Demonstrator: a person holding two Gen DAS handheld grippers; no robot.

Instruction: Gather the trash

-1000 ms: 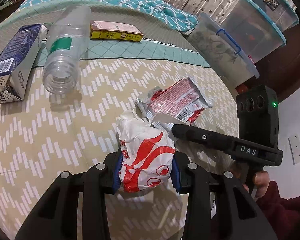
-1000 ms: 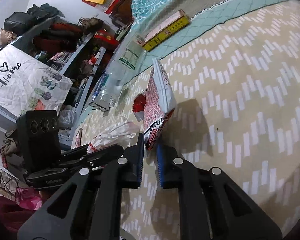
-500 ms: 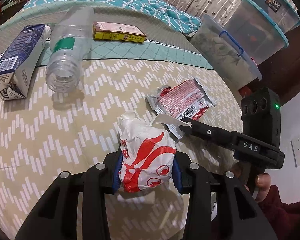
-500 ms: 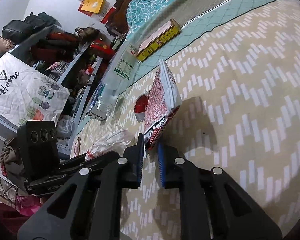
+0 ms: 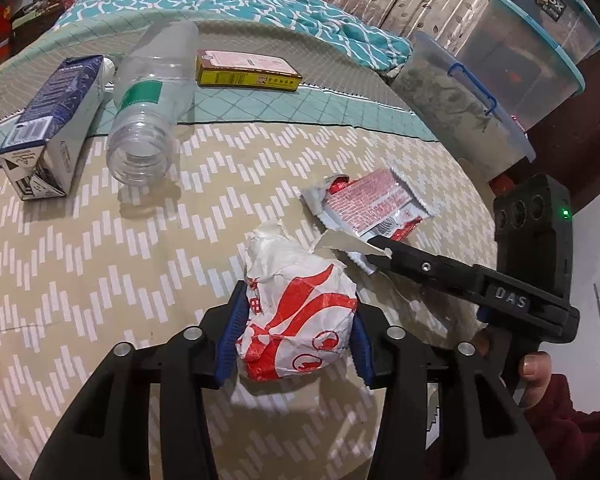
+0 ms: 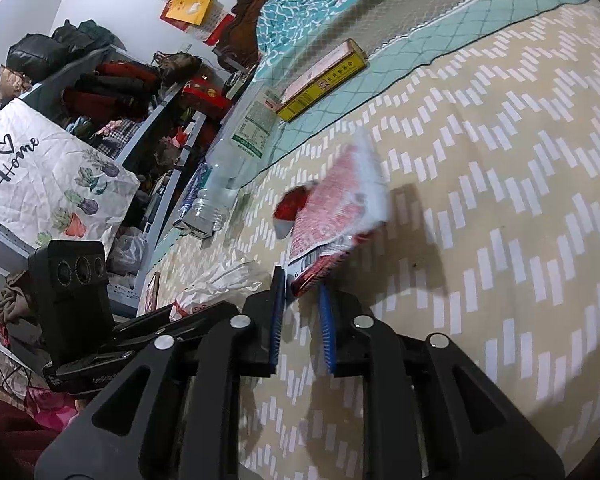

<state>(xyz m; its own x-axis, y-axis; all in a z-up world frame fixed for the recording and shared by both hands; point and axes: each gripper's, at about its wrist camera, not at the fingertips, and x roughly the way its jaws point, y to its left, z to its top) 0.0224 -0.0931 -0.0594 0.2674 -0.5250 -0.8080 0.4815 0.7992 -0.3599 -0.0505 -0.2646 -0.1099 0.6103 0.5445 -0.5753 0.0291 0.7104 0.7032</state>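
Observation:
My left gripper (image 5: 294,338) is shut on a crumpled white and red paper wrapper (image 5: 296,320), held just above the bed cover. The wrapper also shows in the right wrist view (image 6: 216,284). My right gripper (image 6: 302,316) has its jaws apart; a red and silver snack wrapper (image 6: 336,216) hangs blurred just past its fingertips, its lower edge at the left pad. In the left wrist view the right gripper (image 5: 380,246) sits at the edge of that snack wrapper (image 5: 374,208). A clear plastic bottle (image 5: 152,100), a blue carton (image 5: 52,124) and a yellow box (image 5: 246,70) lie on the bed.
The beige chevron bed cover (image 5: 100,260) meets a teal blanket (image 5: 260,8) at the back. Stacked clear storage bins (image 5: 500,72) stand beyond the bed's right edge. A cluttered shelf (image 6: 120,92) and a white "Home" bag (image 6: 48,180) stand off the other side.
My right gripper has opened and the snack wrapper has tipped over, falling out of the jaws. The left gripper still holds the paper wrapper and has barely moved.

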